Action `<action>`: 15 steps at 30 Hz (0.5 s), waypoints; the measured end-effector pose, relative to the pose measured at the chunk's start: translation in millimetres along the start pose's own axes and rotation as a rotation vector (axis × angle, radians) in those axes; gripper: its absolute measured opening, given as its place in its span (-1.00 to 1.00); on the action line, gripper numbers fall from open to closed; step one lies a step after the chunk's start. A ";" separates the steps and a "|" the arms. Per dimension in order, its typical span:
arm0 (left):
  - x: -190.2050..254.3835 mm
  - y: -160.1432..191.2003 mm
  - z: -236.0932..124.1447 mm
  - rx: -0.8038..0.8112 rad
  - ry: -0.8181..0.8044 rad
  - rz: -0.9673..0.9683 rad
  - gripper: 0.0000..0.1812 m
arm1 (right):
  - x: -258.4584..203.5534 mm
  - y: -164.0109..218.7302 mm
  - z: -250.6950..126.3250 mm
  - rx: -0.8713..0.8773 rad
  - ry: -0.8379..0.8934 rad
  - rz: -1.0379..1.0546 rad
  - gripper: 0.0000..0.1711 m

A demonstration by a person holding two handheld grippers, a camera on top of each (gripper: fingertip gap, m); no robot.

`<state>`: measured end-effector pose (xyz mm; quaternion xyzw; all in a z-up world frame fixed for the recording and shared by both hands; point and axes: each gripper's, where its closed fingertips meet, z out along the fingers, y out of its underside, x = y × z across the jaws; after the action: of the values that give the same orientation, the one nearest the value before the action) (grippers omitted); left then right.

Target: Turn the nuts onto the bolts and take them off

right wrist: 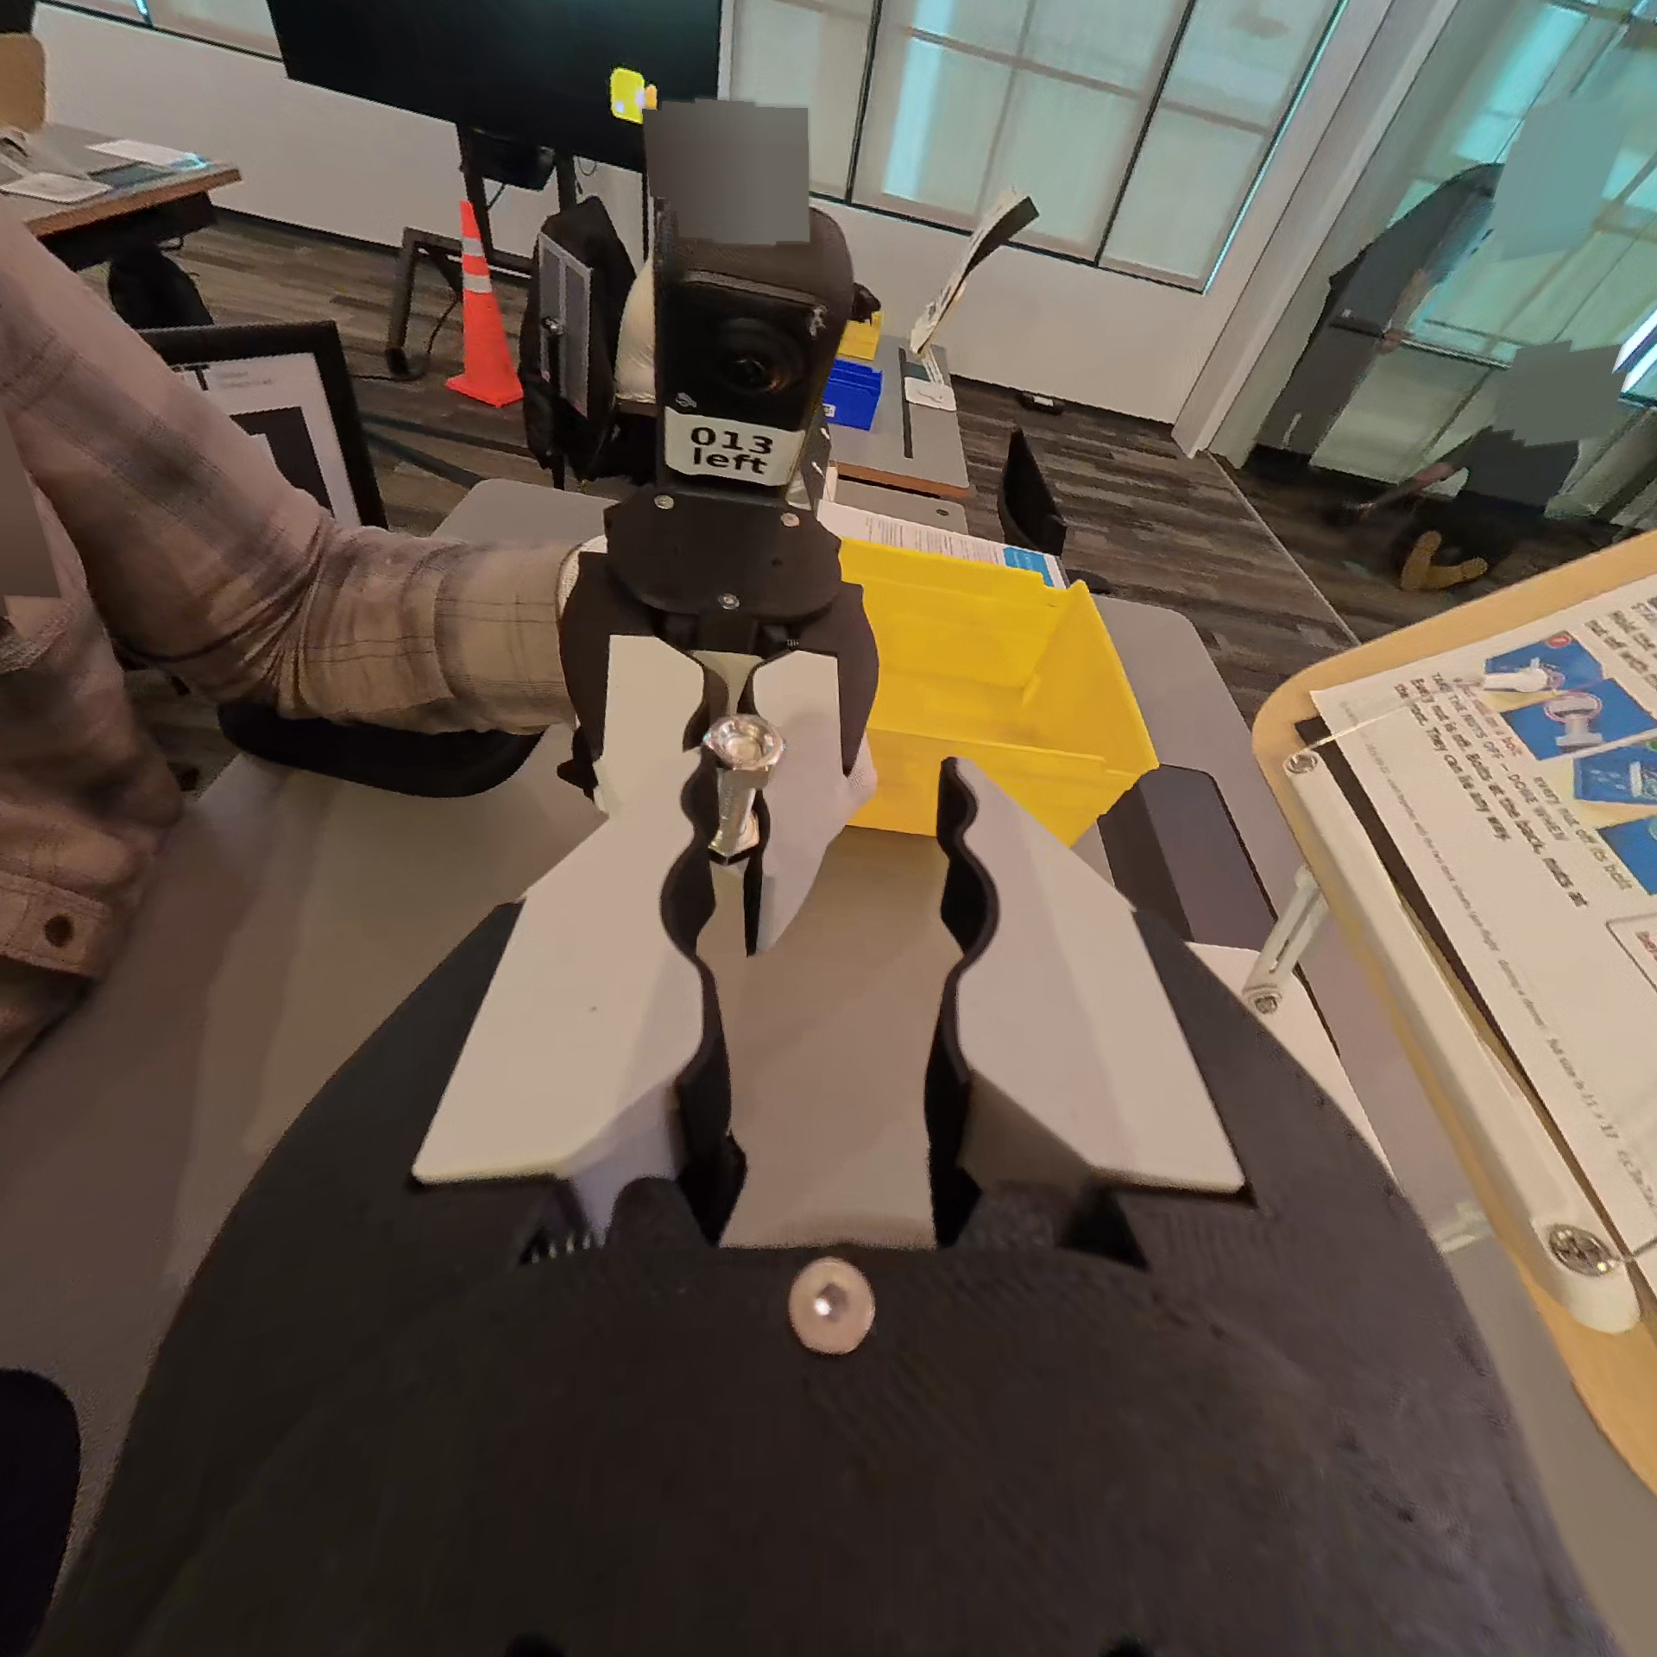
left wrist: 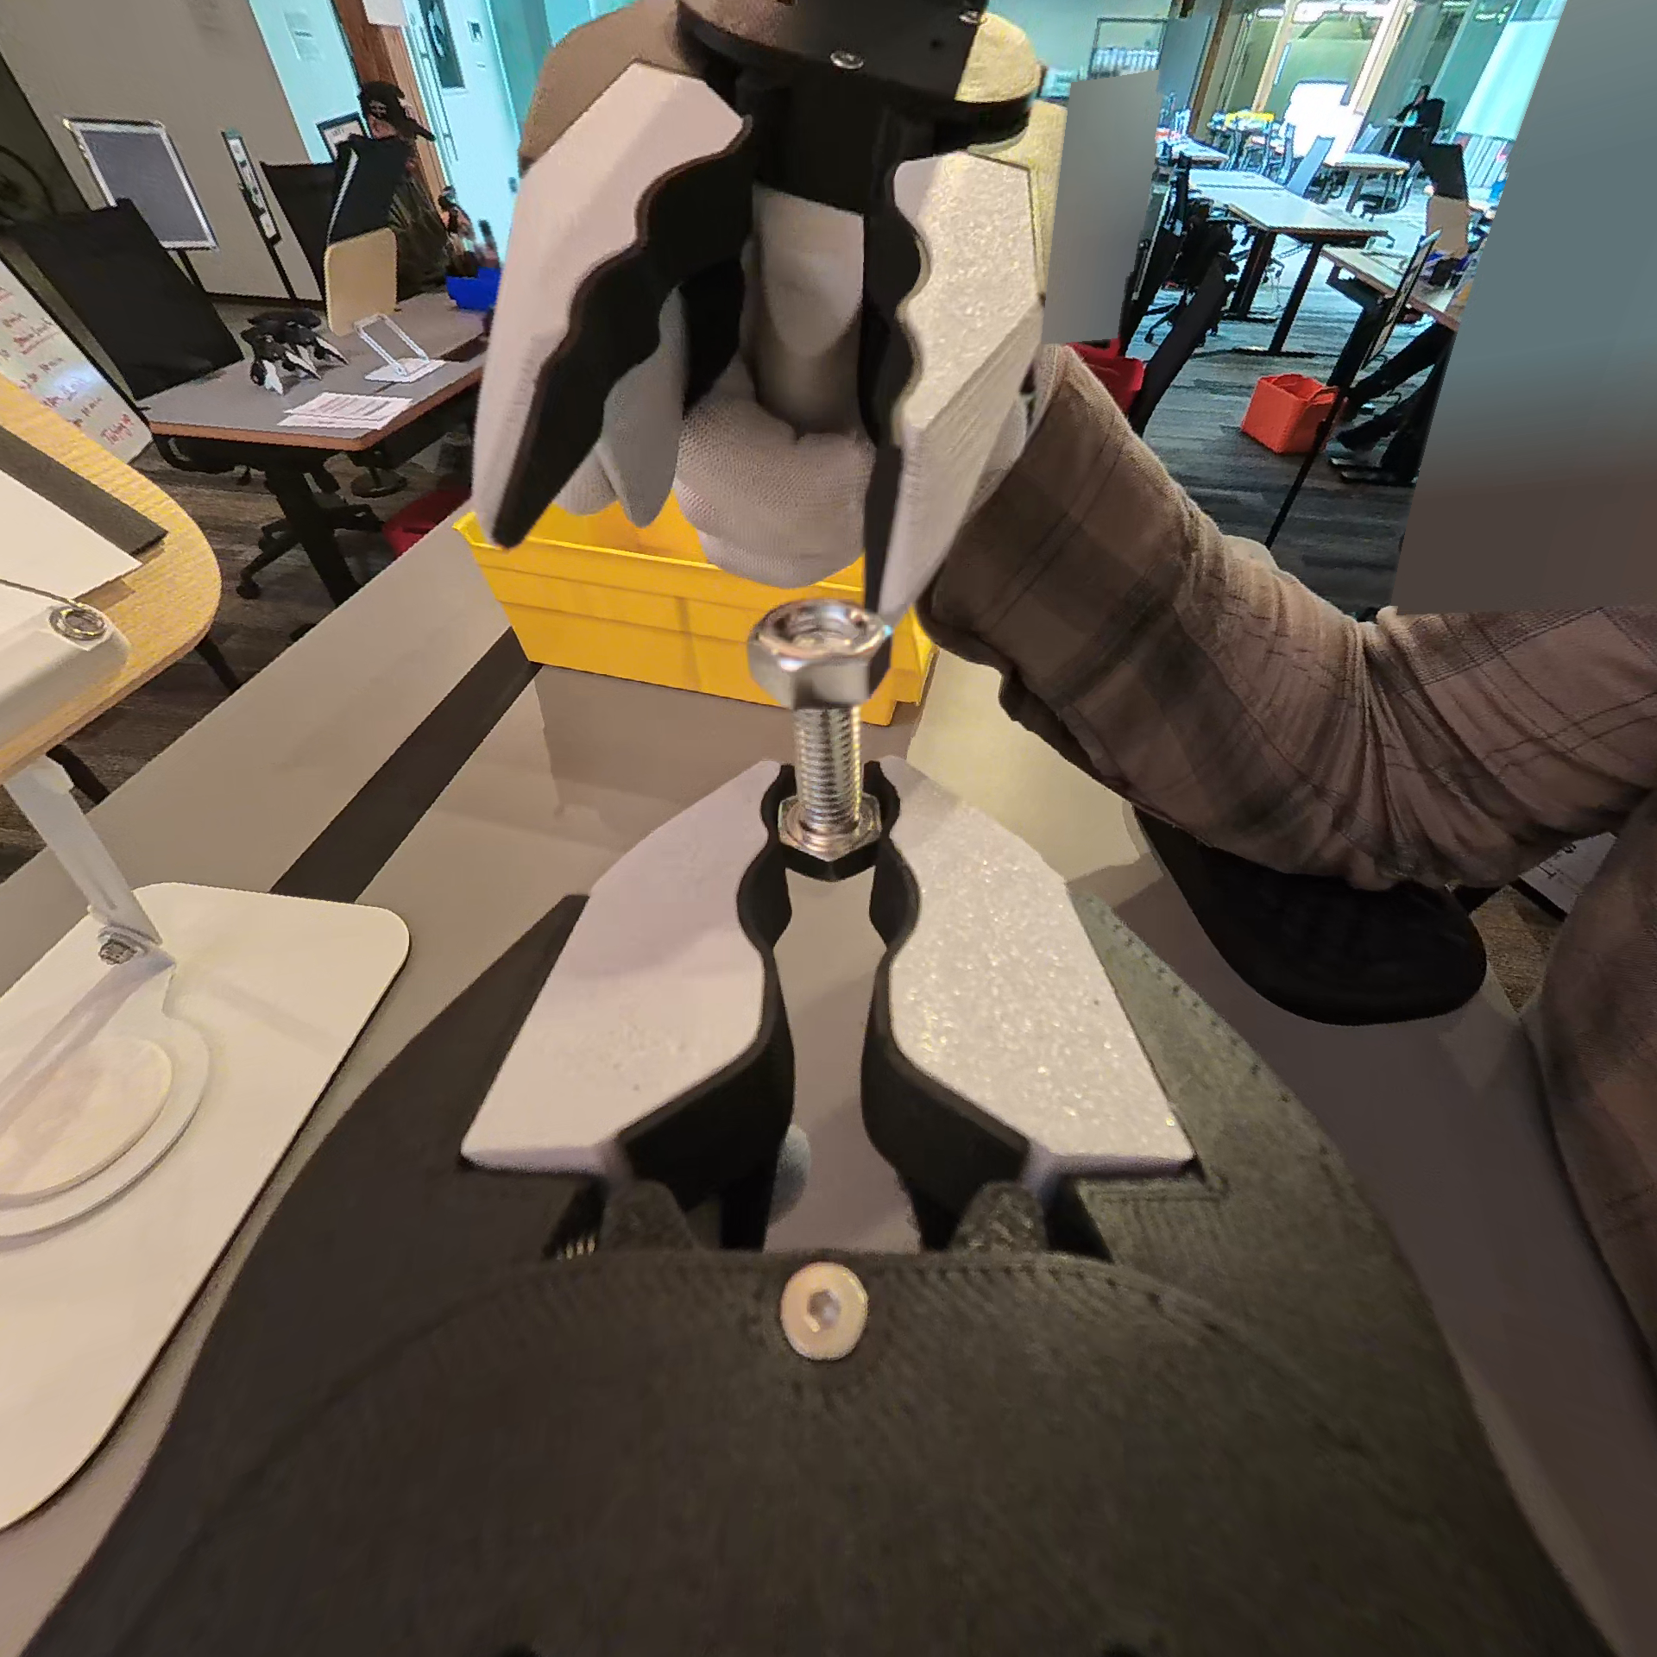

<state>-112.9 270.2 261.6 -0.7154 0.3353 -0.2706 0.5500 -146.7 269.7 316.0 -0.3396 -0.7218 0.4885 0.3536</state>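
Observation:
A silver bolt (left wrist: 823, 762) stands upright with its hex head clamped between the fingers of my left gripper (left wrist: 829, 793). A silver nut (left wrist: 820, 654) sits at the top of its thread. My right gripper (left wrist: 699, 569) comes from above with its jaws wide open. One fingertip (left wrist: 888, 592) is right at the nut's edge and the other hangs well off to the side. In the right wrist view my right gripper (right wrist: 807, 807) is open and empty. The left gripper (right wrist: 731, 852) faces it, holding the bolt (right wrist: 737, 807) with the nut (right wrist: 742, 744) towards me.
A yellow bin (left wrist: 628, 610) stands on the grey table (left wrist: 430, 717) just behind the bolt; it also shows in the right wrist view (right wrist: 986, 681). A white document stand (left wrist: 179, 1031) with an instruction sheet (right wrist: 1479, 852) is beside the work spot. A plaid sleeve (left wrist: 1255, 717) reaches in. Across from one pair of fingers to the other is roughly 6 centimetres.

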 end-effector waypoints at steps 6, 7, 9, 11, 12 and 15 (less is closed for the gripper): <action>0.5 -1.2 -0.8 0.006 0.004 -0.002 -0.85 | 8.6 1.2 -7.2 -0.003 0.050 0.003 -0.49; 0.0 -0.3 0.0 0.003 0.001 -0.002 -0.85 | 2.7 -1.4 -6.2 0.004 0.025 -0.008 -0.46; 0.2 0.3 1.1 0.002 0.003 -0.004 -0.85 | -8.1 -6.4 -3.8 0.021 -0.023 -0.029 -0.45; 0.3 0.0 1.5 0.004 0.002 -0.005 -0.85 | -10.4 -6.6 -0.9 0.016 -0.031 -0.034 -0.45; 1.0 0.0 1.5 0.004 0.006 -0.004 -0.85 | -8.6 -4.6 0.4 0.005 -0.024 -0.032 -0.46; 1.5 -0.5 1.3 0.005 0.008 -0.004 -0.85 | -3.0 -0.4 0.3 -0.002 -0.008 -0.017 -0.46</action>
<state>-110.8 269.9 261.7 -0.7136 0.3355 -0.2754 0.5499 -145.5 266.9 315.8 -0.3319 -0.7267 0.4860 0.3545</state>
